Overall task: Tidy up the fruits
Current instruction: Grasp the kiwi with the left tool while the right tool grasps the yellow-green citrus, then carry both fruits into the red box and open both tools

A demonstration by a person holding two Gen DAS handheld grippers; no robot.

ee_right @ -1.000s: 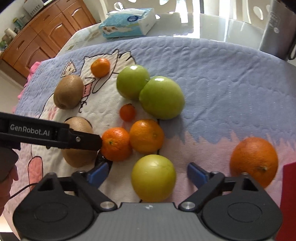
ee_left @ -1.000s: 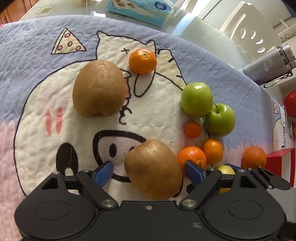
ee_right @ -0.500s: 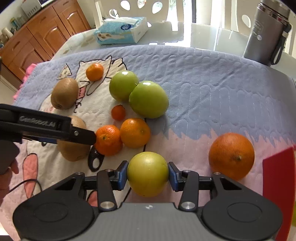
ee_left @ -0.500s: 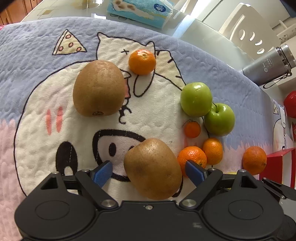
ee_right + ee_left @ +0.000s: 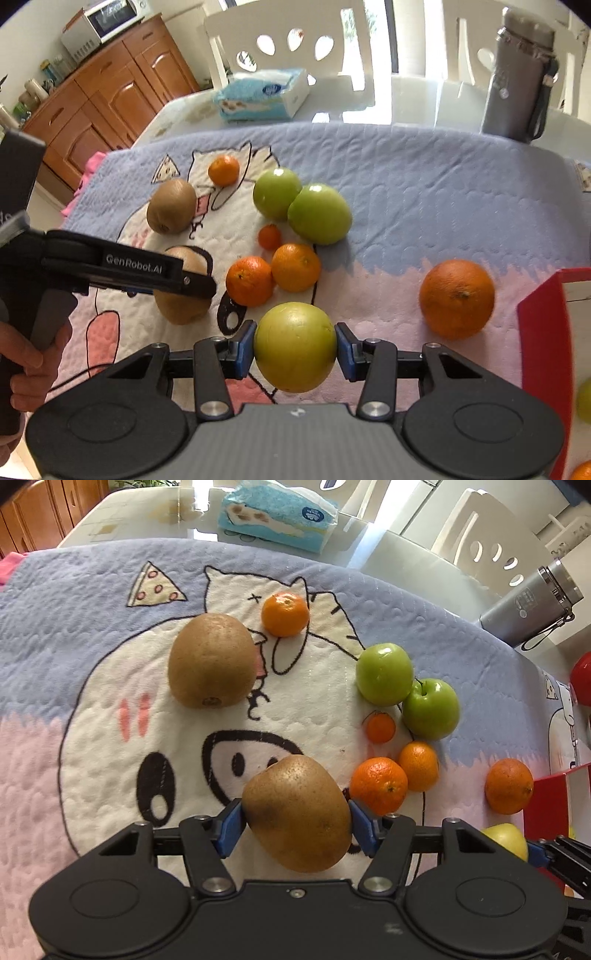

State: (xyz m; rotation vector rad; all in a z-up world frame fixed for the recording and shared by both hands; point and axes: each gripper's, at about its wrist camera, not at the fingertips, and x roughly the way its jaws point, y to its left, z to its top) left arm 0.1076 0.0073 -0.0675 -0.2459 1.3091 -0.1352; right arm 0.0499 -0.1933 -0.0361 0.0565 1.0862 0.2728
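The blanket (image 5: 74, 775) is soft, quilted cloth – matt and fleecy. At 12 o'clock beyond it the table (image 5: 424, 96) is glossy glass. The flask (image 5: 517, 81) is brushed metal. The kiwis (image 5: 212, 661) look dull and rough; the green apples (image 5: 317, 214) are smooth and shiny. The cabinets (image 5: 122, 88) are varnished wood.

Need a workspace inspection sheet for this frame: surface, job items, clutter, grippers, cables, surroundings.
Surface: cartoon blanket over a glossy table.
Job's things: second kiwi, two green apples touching, four mandarins, big orange near the red box.
Clutter: tissue pack, grey flask.
Grippers: left gripper shut on kiwi; right gripper shut on yellow-green apple.
Cables: thin black cable by the left hand.
Surroundings: white chairs, wooden cabinets, microwave.
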